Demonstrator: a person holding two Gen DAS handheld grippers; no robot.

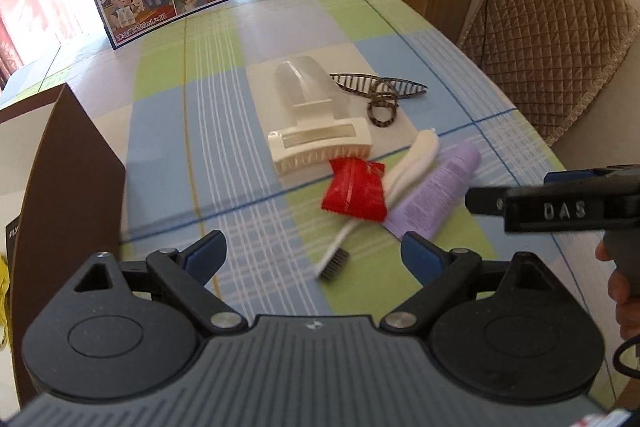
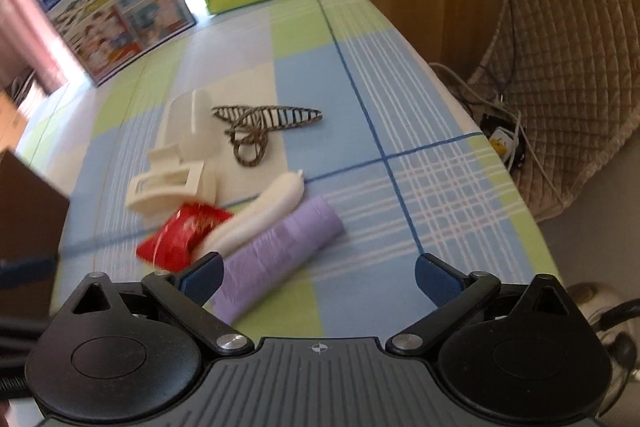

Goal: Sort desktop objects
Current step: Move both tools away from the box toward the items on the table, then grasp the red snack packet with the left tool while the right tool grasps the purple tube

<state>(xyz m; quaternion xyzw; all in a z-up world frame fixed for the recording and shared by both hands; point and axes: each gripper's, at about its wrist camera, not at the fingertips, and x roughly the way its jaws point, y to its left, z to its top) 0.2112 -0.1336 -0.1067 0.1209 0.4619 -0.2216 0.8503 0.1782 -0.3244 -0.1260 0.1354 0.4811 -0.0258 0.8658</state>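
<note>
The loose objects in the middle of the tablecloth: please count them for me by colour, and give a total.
White or cream: 3 - hair claw clip, clear-topped piece, brush.
Red: 1 - packet.
Purple: 1 - tube.
Dark patterned: 1 - hair clip.
Total: 6

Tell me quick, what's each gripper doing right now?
Left gripper: jaws open, holding nothing.
Right gripper: jaws open, holding nothing.

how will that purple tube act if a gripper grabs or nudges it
The purple tube looks like a soft squeeze tube, so it would probably dent under the pads rather than stay stiff. Its round cap end suggests it may roll a little if pushed sideways. The white toothbrush lies against it and would likely shift too.
</note>
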